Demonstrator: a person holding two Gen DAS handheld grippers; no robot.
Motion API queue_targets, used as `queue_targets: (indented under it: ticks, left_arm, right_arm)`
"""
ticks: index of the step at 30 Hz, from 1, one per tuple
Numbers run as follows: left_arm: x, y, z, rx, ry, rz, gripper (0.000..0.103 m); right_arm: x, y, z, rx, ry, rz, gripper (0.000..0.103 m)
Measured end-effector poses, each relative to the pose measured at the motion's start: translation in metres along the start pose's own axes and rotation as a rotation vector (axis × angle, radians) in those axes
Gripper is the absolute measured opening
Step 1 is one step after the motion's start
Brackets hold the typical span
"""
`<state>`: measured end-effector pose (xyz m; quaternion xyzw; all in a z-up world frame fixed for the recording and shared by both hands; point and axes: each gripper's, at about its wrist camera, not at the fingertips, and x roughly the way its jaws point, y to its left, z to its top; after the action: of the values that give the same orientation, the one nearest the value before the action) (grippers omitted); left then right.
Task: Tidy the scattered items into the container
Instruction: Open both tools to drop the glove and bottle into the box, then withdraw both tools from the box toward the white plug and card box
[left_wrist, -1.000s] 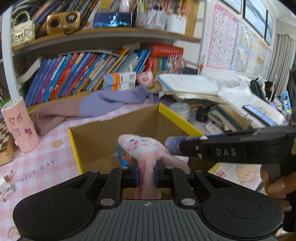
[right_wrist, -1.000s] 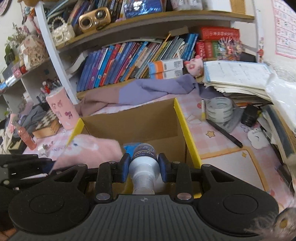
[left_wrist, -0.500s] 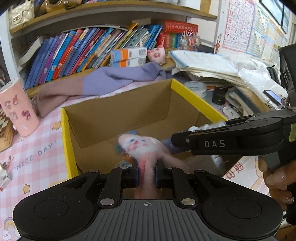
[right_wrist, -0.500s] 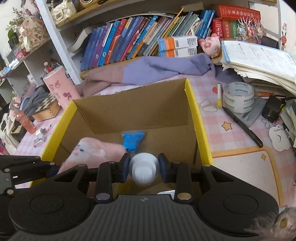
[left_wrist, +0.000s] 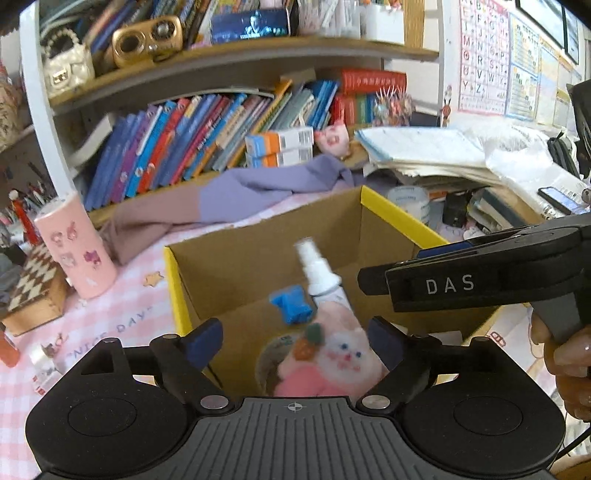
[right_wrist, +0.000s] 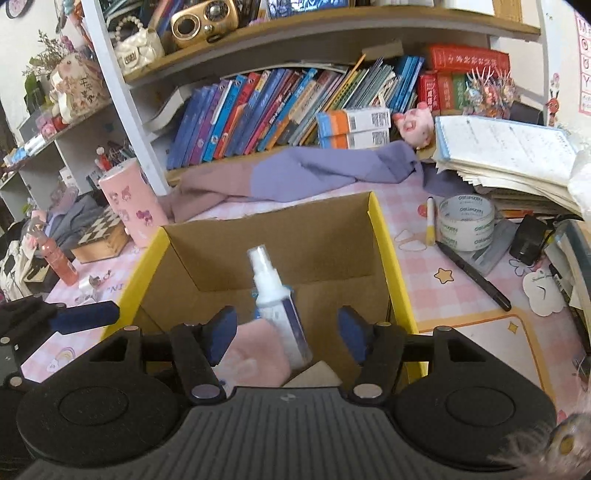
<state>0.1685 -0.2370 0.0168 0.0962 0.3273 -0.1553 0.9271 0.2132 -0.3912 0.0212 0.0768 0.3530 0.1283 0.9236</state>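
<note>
Cluttered pink bench, both grippers' fingers (left_wrist: 202, 341) spread empty above the box (right_wrist: 384, 258); lift straight up, sparing the spray bottle (right_wrist: 279, 302) and plush (left_wrist: 332, 363)

The spray bottle (right_wrist: 277, 299) between the right tongs' (right_wrist: 288, 332) spread fingers is motion-blurred. Beneath it the pink plush toy (left_wrist: 332, 363) is smeared, its lower part hidden behind the left tongs' (left_wrist: 295, 341) body.

on my desk (right_wrist: 454, 295) a roll of tape (right_wrist: 466, 221) sat beside a yellow marker (right_wrist: 430, 221) and a black pen (right_wrist: 476, 277). a pink cup (right_wrist: 132, 203) stood left, near a purple cloth (right_wrist: 314, 173) below the books (right_wrist: 266, 110).
</note>
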Motion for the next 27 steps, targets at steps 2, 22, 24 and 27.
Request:
queue_targets:
  ticks: [2, 22, 24, 27]
  left_arm:
    - [-0.008, 0.002, -0.003, -0.004, -0.014, 0.003, 0.088]
    - [-0.076, 0.023, -0.052, -0.003, -0.095, -0.075, 0.089]
    - [-0.084, 0.027, -0.059, 0.000, -0.093, -0.090, 0.089]
    - [-0.095, 0.031, -0.069, 0.002, -0.091, -0.108, 0.089]
  right_arm:
    - [-0.005, 0.005, -0.003, -0.005, -0.009, -0.003, 0.059]
    - [-0.075, 0.057, -0.056, 0.000, -0.083, -0.157, 0.066]
    - [-0.082, 0.065, -0.065, 0.007, -0.085, -0.179, 0.067]
    - [-0.093, 0.075, -0.077, 0.019, -0.088, -0.211, 0.069]
